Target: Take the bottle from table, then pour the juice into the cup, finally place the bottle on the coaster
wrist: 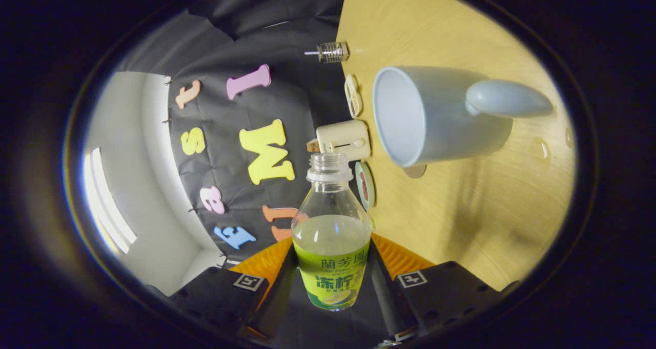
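Bottle [332, 241] clamped between jaws, cup [435, 116] beyond

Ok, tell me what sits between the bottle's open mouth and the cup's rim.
In the claw's view nothing solid: just a short bare gap over the table separates the bottle, clamped in the claw, from the cup.

One bottle [331, 236], one cup [435, 116], one coaster [366, 185].
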Action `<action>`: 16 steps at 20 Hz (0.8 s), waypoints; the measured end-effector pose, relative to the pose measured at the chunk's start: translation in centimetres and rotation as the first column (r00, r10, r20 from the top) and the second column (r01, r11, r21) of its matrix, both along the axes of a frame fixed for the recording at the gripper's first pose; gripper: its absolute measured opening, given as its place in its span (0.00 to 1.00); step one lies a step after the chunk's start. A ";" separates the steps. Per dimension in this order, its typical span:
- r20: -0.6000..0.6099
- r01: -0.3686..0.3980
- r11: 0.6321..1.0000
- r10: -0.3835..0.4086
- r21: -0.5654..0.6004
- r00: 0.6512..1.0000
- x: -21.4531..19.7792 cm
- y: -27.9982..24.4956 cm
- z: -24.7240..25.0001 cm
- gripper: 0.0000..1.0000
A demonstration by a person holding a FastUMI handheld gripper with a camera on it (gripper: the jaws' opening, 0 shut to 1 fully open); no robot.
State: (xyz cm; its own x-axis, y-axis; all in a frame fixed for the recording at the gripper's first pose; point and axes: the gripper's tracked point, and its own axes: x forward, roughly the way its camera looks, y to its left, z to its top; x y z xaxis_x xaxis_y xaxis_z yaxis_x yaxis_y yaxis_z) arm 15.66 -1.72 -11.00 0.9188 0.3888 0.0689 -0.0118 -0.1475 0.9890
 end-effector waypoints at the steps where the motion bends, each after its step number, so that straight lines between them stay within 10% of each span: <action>1: -0.001 -0.002 1.000 0.002 0.010 1.000 -0.1 -0.1 0.0 0.80; 16: -0.018 0.009 0.992 -0.007 0.124 1.000 -0.6 -0.6 0.5 0.79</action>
State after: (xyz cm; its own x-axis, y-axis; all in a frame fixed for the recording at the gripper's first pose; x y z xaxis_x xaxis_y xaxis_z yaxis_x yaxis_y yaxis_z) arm 15.07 -2.32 -10.49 0.9234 0.3706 0.1000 0.0037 -0.2690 0.9631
